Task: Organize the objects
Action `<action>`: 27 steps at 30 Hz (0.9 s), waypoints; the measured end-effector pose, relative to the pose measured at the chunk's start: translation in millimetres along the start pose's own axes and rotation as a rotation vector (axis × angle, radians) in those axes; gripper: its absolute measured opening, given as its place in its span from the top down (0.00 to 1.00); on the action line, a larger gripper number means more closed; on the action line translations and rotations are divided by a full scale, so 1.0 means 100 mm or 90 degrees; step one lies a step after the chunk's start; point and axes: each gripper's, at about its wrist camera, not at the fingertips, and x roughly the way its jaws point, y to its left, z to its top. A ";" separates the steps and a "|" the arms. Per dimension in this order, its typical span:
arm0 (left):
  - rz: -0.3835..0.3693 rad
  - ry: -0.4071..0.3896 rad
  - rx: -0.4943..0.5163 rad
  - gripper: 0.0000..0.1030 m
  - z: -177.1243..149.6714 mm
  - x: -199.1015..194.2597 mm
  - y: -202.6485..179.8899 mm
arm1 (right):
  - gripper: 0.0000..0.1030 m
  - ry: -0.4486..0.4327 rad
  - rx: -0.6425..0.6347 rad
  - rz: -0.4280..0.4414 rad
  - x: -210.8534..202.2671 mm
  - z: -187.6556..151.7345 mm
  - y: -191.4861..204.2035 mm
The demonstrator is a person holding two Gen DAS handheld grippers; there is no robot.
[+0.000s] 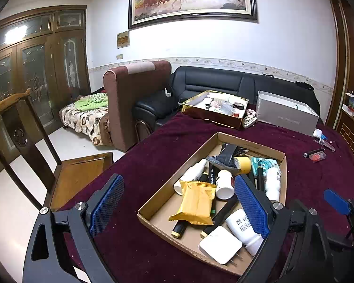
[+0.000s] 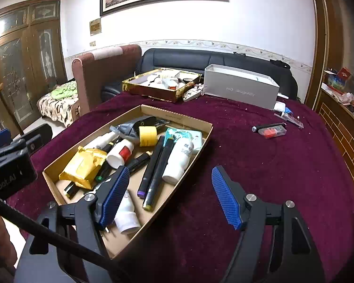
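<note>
White charger (image 1: 220,244) half-hidden behind left gripper (image 1: 179,206) finger.

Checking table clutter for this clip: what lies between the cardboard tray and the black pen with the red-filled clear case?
Only bare maroon tablecloth with pale crumbs separates the cardboard tray from the black pen and clear case, clearest in the right wrist view.

Bare maroon cloth (image 2: 259,165) is left open at right of frame; the cardboard tray (image 2: 177,115) at centre-left is crowded.
</note>
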 end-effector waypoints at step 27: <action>-0.016 0.064 -0.005 0.11 -0.07 0.21 0.08 | 0.29 0.032 -0.029 0.007 0.10 -0.07 0.23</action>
